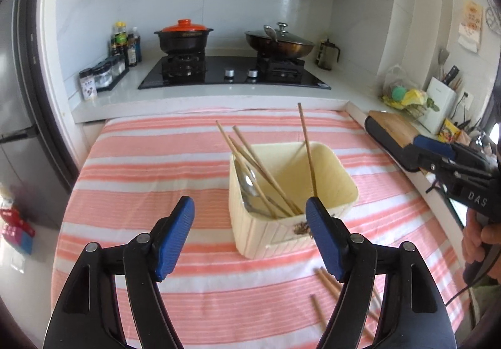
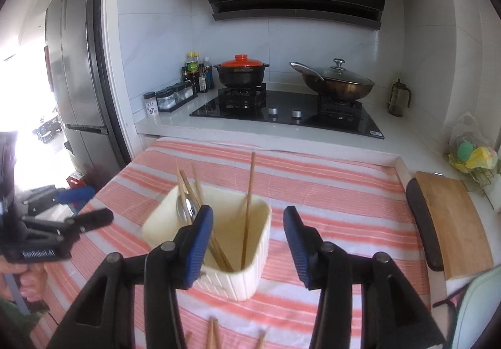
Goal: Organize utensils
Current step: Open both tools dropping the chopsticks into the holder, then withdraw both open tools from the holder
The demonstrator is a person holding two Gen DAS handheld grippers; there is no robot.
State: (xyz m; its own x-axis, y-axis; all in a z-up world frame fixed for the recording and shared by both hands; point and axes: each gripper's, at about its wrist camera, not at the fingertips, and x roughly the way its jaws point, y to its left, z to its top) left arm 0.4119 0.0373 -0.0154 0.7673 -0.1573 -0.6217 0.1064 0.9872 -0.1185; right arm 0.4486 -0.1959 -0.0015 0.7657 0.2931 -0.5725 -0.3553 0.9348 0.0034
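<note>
A cream plastic utensil holder point(image 1: 281, 233) point(image 2: 247, 273) stands on the striped cloth. It holds several wooden chopsticks point(image 1: 250, 161) point(image 2: 249, 205) and metal spoons point(image 1: 250, 189) point(image 2: 188, 208). Loose chopsticks point(image 1: 328, 286) point(image 2: 213, 333) lie on the cloth in front of the holder. My left gripper point(image 1: 250, 208) is open and empty, just in front of the holder. My right gripper point(image 2: 247, 217) is open and empty, above the holder's near side. Each gripper shows in the other's view, the right point(image 1: 391, 136) and the left point(image 2: 84, 205).
The table has a pink and white striped cloth point(image 1: 156, 179) point(image 2: 328, 192). A wooden cutting board point(image 2: 454, 223) lies at the right. Behind is a counter with a gas stove point(image 1: 235, 73), a red-lidded pot point(image 2: 241, 70), a wok point(image 2: 338, 82) and spice jars point(image 1: 100, 76). A fridge point(image 2: 78, 82) stands left.
</note>
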